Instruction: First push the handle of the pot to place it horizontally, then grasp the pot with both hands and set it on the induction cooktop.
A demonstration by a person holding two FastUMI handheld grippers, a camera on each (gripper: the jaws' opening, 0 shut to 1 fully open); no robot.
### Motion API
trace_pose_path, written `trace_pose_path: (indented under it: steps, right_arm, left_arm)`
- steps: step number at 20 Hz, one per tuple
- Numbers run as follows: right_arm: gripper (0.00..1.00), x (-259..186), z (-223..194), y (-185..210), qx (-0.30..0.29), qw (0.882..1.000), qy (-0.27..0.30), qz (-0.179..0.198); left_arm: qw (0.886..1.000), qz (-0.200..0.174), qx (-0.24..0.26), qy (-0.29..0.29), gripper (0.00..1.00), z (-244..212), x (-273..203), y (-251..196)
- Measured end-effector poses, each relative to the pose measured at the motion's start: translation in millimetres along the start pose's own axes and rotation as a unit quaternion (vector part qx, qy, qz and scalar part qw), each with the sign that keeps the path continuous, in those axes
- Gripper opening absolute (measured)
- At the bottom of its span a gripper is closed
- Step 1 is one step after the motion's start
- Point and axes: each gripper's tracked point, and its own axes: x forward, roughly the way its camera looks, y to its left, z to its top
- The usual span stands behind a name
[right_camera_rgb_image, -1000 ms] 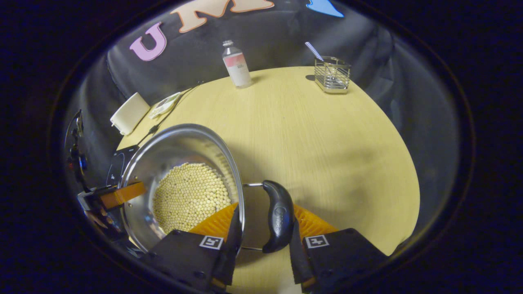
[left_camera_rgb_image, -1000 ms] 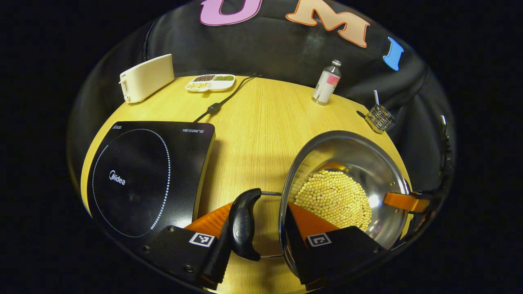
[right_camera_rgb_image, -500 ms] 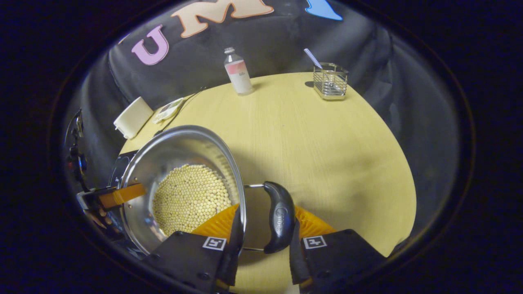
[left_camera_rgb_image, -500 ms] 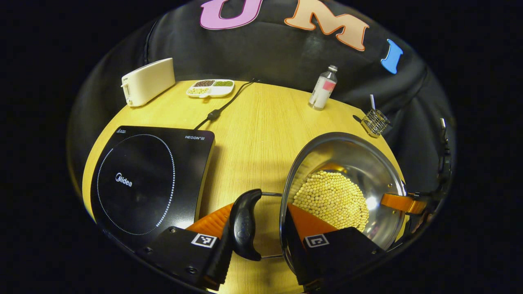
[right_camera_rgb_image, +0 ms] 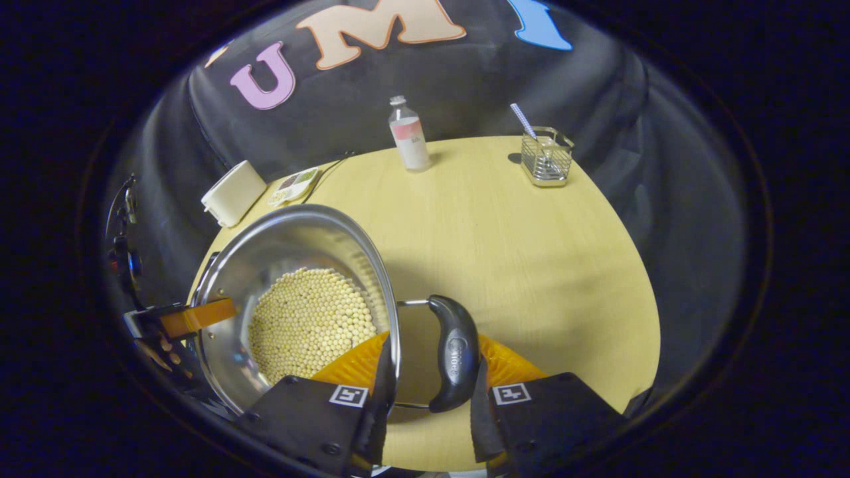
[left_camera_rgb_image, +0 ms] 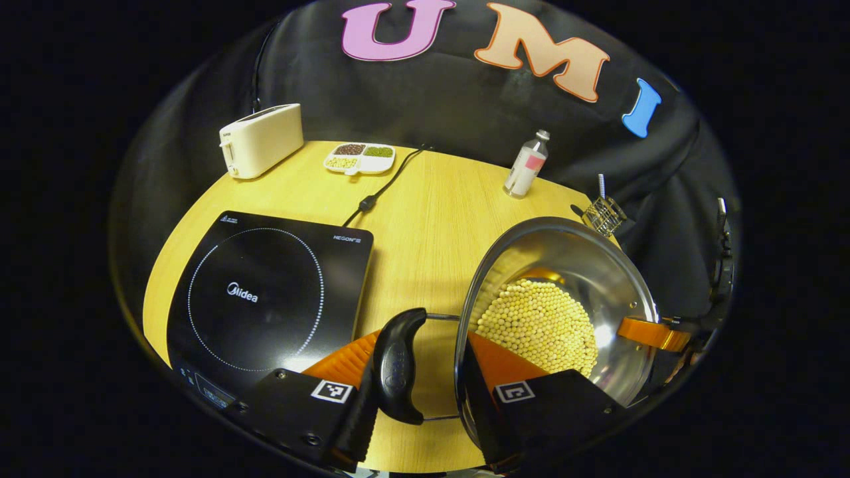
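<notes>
A steel pot (left_camera_rgb_image: 584,265) holding pale yellow beans (left_camera_rgb_image: 538,325) hangs above the round wooden table (left_camera_rgb_image: 431,219). In the left gripper view my left gripper (left_camera_rgb_image: 415,372) is shut on the pot's black side handle (left_camera_rgb_image: 397,368), one finger outside it and the other inside the rim. The black induction cooktop (left_camera_rgb_image: 265,299) lies on the table to the left of the pot. In the right gripper view my right gripper (right_camera_rgb_image: 428,372) is shut on the opposite black handle (right_camera_rgb_image: 455,352) of the pot (right_camera_rgb_image: 279,245), with one finger inside the rim.
At the table's far edge stand a cream toaster (left_camera_rgb_image: 260,139), a divided dish of beans (left_camera_rgb_image: 359,158), a small bottle (left_camera_rgb_image: 526,166) and a wire basket (left_camera_rgb_image: 604,214). The cooktop's cable (left_camera_rgb_image: 378,189) runs towards the back. The bottle (right_camera_rgb_image: 410,136) and basket (right_camera_rgb_image: 546,156) stand beyond the pot.
Both grippers have risen with the pot held between them, and the table looks farther off. In the left gripper view the cooktop has shifted right, closer to the pot.
</notes>
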Motion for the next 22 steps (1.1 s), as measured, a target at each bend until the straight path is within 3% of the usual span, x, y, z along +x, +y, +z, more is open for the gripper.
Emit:
trace_pose_path:
  steps: [11, 18, 22]
  right_arm:
    - [0.53, -7.5, -14.5, 121.4, 0.022, 1.0, -0.012, -0.014]
    - [0.53, 12.1, -28.9, 228.8, 0.015, 1.0, -0.002, -0.008]
    - [0.53, 25.4, -36.7, 270.2, 0.011, 1.0, 0.009, 0.0]
  left_arm:
    - [1.0, -0.014, 0.018, 0.003, 0.64, 27.7, -26.9, 113.4]
    - [1.0, -0.001, 0.008, 0.012, 0.64, 35.6, -40.4, 218.0]
    - [1.0, 0.009, 0.004, 0.016, 0.64, 36.4, -44.3, 262.3]
